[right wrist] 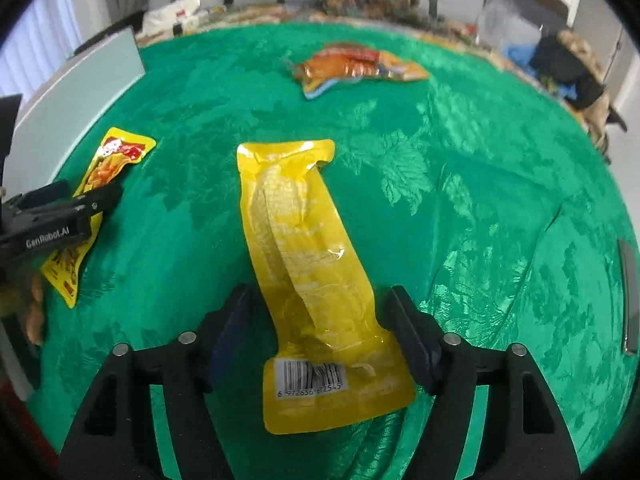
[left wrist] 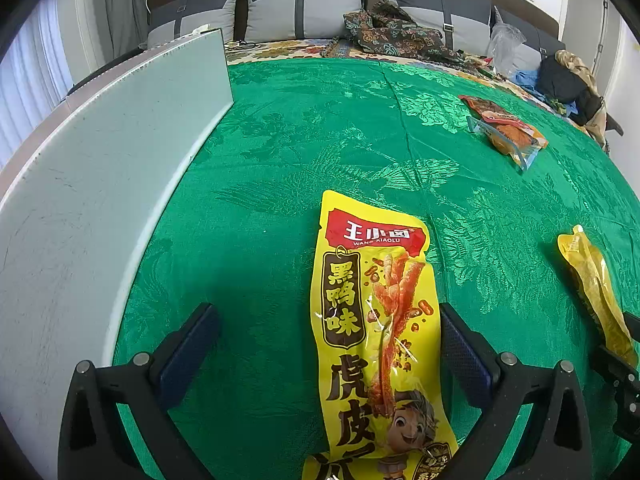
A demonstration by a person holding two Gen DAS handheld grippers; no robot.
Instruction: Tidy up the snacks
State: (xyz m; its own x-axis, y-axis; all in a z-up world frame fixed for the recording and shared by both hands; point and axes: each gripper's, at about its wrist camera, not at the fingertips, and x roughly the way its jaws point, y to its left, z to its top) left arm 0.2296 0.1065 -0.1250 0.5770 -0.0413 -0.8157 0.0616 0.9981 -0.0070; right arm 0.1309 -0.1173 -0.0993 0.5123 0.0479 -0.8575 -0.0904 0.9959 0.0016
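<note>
So the corn pack (right wrist: 308,264) is lying flat on the green cloth (right wrist: 480,200), right between the right gripper (right wrist: 320,332) fingers. Jaws are spread wide, one finger on each side of the pack, and neither pad looks like it's pressing on it, so nothing is held as far as I can tell. The key bit: the pack's long axis runs away from the gripper, barcode end nearest, sealed end far. So the fingers straddle the narrow width, which is the way you'd want to pinch it. Closing straight in should catch it across the short side, I reckon.

Left side is the same deal. The chicken-feet pack (left wrist: 376,320) lies lengthwise away from the left gripper (left wrist: 332,340), jaws wide, the right-hand finger just beside the pack's edge, the other well apart. Nothing gripped there either.

Third snack, the orange pack (right wrist: 356,66), sits far across the cloth, well apart from both, a bit nearer the right gripper's side. White board (left wrist: 100,160) runs along the left.
</note>
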